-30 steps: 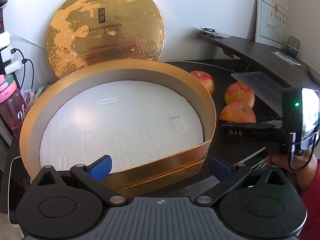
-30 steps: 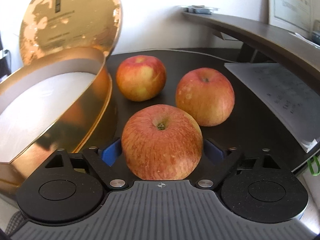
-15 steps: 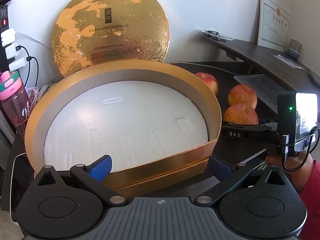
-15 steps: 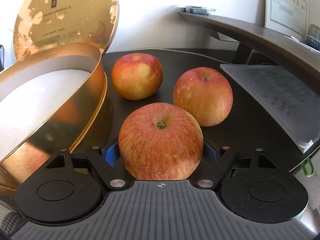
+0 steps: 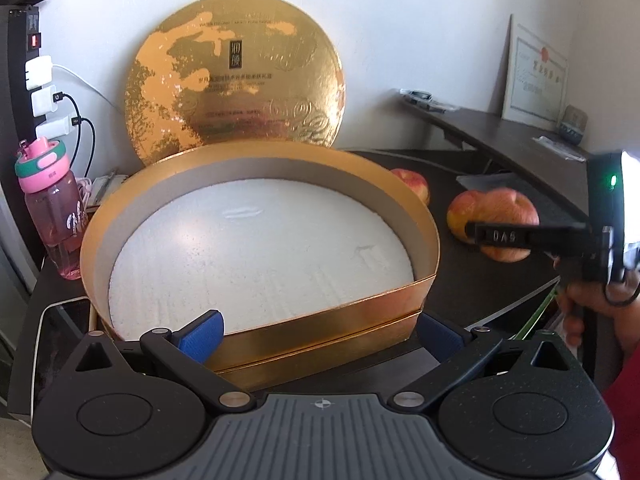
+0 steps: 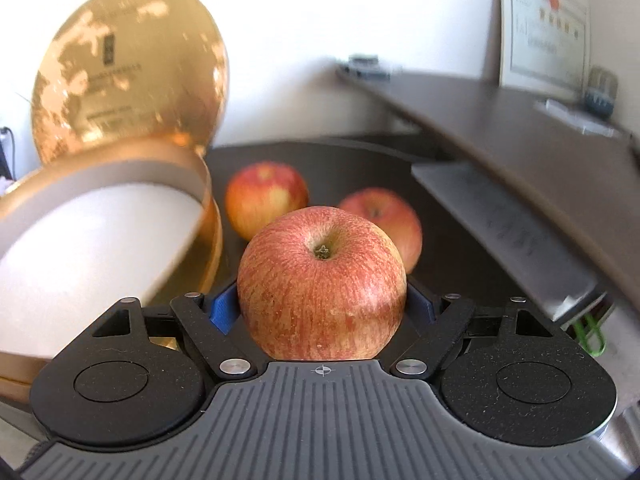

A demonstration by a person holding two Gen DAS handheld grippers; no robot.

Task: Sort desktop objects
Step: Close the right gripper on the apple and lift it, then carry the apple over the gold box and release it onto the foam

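Observation:
A round gold box (image 5: pixel 256 160) lined with white foam (image 5: pixel 260 248) sits open on the dark desk, with its gold lid (image 5: pixel 236 72) leaning on the wall behind. My left gripper (image 5: pixel 320 336) is open at the box's near wall, one blue pad inside the rim and the other outside. My right gripper (image 6: pixel 322 304) is shut on a red apple (image 6: pixel 320 264) and holds it above the desk, right of the box. Two more apples (image 6: pixel 266 196) (image 6: pixel 384 220) rest on the desk behind it. The held apple (image 5: pixel 508 204) also shows in the left wrist view.
A pink bottle (image 5: pixel 52 216) stands left of the box, under a power strip (image 5: pixel 40 92) with chargers. A phone (image 5: pixel 60 332) lies at the near left. Printed paper (image 6: pixel 500 224) lies under a raised shelf (image 6: pixel 520 132) on the right. A hand (image 5: pixel 588 300) grips the right tool.
The right gripper has risen with the apple, which was down on the desk beside the other two. The left gripper has drawn back a little from the box and stays open.

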